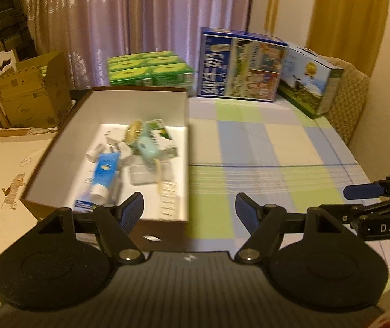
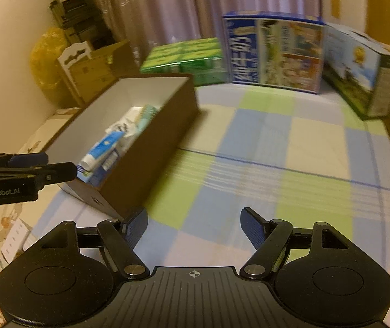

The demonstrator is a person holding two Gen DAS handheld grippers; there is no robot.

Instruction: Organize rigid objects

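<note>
Box (image 1: pixel 118 147) (brown) sits left of both spread, empty grippers.

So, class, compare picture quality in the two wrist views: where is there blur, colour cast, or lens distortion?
Left wrist view: warm yellowish cast, the items in the open box smeared by blur, curtain edges bowed by the fisheye. Right wrist view: same cast, the checked tablecloth and blue carton soft and streaked, dark vignette corners; both grippers' own bodies look sharp.
</note>
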